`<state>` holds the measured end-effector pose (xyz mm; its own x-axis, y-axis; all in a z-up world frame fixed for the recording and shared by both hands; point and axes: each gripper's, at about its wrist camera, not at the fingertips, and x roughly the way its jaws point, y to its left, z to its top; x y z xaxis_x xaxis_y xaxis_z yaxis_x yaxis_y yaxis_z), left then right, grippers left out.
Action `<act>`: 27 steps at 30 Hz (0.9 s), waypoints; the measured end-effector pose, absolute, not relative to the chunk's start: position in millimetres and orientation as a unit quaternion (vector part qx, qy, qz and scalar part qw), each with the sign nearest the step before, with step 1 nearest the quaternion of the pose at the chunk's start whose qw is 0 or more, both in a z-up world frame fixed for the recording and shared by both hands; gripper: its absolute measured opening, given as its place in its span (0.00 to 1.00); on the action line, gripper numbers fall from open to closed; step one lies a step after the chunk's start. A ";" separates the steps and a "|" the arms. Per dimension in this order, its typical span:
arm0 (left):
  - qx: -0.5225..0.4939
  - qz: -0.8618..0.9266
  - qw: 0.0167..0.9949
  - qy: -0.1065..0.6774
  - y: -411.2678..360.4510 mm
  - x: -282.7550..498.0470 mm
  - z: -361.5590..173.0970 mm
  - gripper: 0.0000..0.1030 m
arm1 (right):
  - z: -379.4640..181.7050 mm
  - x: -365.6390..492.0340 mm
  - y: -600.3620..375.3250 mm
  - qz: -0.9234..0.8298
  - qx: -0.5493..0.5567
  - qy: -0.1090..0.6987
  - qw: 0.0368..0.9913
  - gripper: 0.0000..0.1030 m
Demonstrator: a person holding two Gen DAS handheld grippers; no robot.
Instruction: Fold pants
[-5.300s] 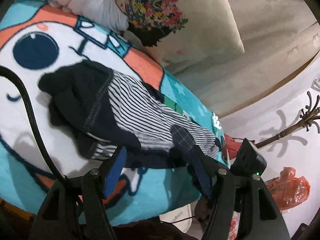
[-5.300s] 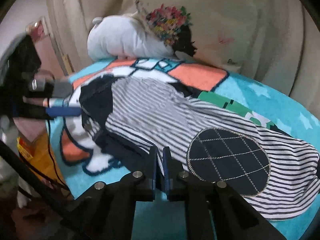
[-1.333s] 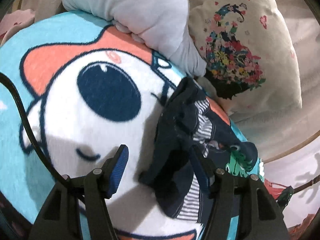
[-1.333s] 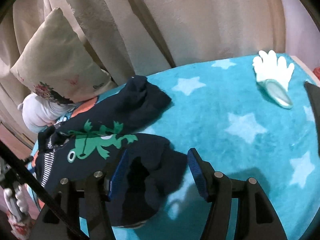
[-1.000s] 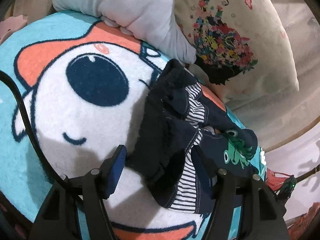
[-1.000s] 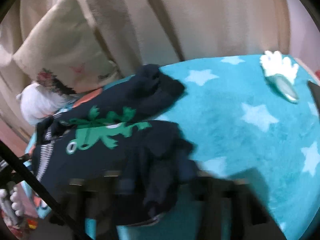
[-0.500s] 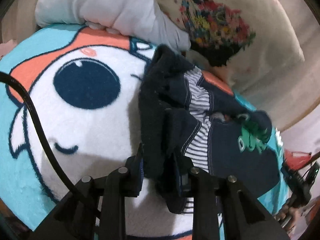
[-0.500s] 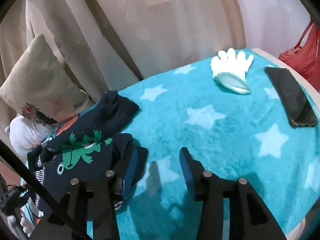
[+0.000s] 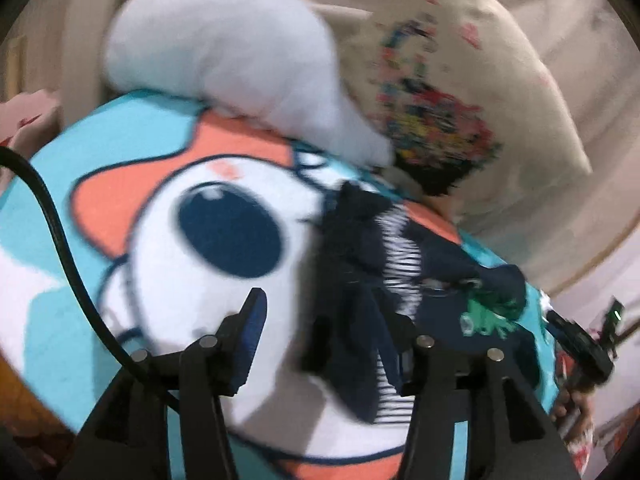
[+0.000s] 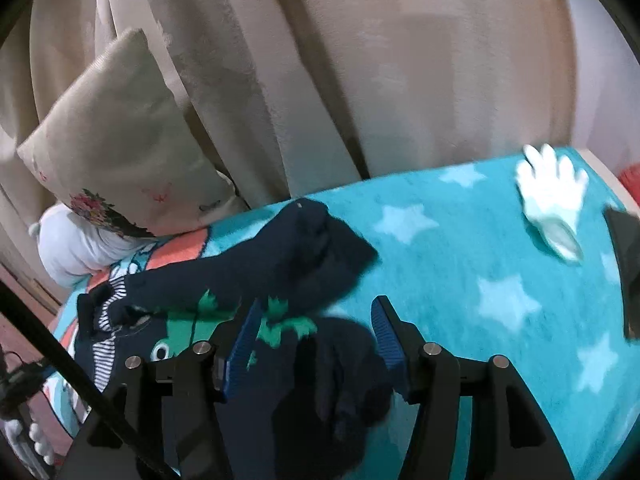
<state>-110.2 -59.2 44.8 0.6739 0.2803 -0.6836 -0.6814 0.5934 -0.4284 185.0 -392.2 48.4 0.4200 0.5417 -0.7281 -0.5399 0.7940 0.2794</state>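
Dark navy pants (image 9: 360, 280) with a striped lining and a green frog print lie bunched on a turquoise cartoon blanket (image 9: 160, 280), the landmark that covers the whole work surface. Seen from the left wrist camera, the waist end of the pants sits on the blanket's white cartoon face, just right of its big dark eye, and trails off toward the blanket's right edge. The left gripper (image 9: 328, 336) hovers over this end with its jaws opening; a fold of navy cloth lies between the blue pads, close against the right one, but motion blur hides whether it touches that pad, and the left pad stands clear over bare white blanket. A pale grey cushion (image 9: 240, 60) rests on the blanket's far edge, and a cream pillow with a flower print (image 9: 460, 100) leans beside it.

From the right wrist camera, the pants (image 10: 288, 256) spread across the blanket's starred turquoise part (image 10: 480, 280), one leg end heaped up near its far edge. The right gripper (image 10: 316, 332) hangs above the nearer leg end, its jaws opening wide; a dark lump of cloth sits in the gap, and neither pad presses it. A white glove (image 10: 552, 192) lies well apart toward the blanket's far right corner, with a dark flat object (image 10: 628, 264) at the right rim. Beige curtains (image 10: 320, 80) hang behind the blanket.
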 end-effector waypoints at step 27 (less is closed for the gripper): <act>-0.367 0.250 0.834 0.326 -24.0 1.5 6.9 0.60 | 30.3 248.1 -388.6 0.262 0.027 0.490 0.831 0.42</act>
